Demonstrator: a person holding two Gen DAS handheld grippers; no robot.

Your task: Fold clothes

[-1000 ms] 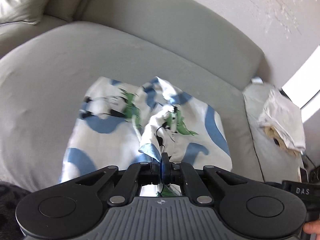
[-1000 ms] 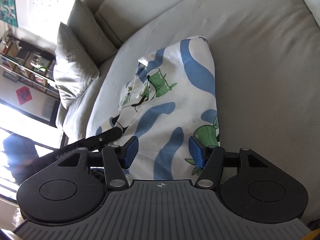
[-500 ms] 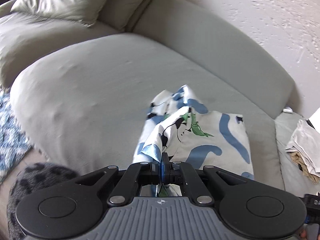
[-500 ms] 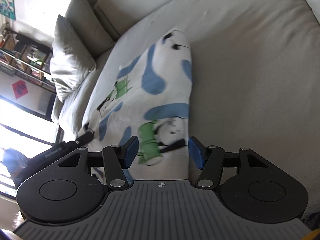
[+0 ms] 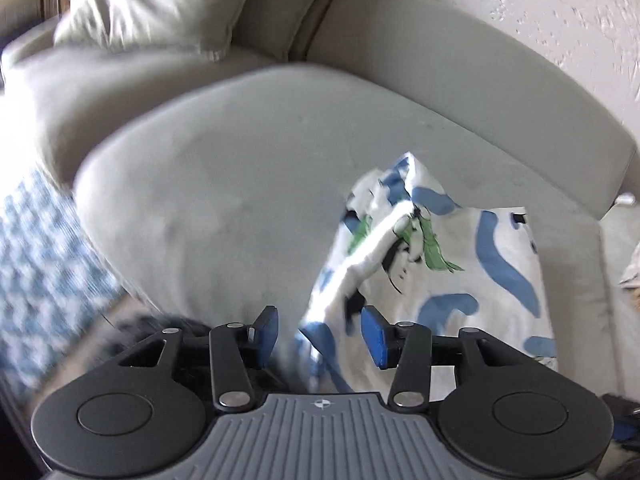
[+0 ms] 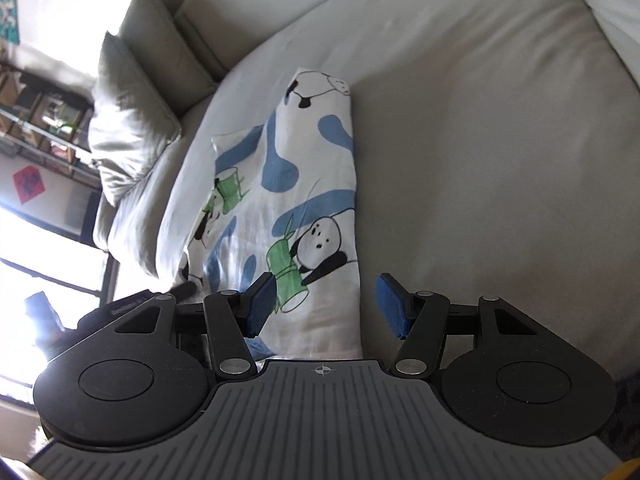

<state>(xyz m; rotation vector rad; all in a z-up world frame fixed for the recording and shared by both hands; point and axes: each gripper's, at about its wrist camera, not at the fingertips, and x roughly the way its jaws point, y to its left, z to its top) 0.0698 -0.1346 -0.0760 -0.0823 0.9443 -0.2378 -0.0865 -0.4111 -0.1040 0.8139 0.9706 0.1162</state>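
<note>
Garment (image 6: 304, 184): 1 panda-print piece, prob. folded, on sofa (image 6: 480, 140); both grippers, left (image 5: 320, 334) & right (image 6: 326, 304), fingers apart.

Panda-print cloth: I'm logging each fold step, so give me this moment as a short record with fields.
garment: panda-print cloth, white with blue swirls and green bamboo
surface: grey sofa cushion
cloth state: folded over lengthwise, one edge rumpled
left tongs: open, cloth edge between the pads, not clamped
right tongs: open, over the near end
nearby: throw pillow
</note>
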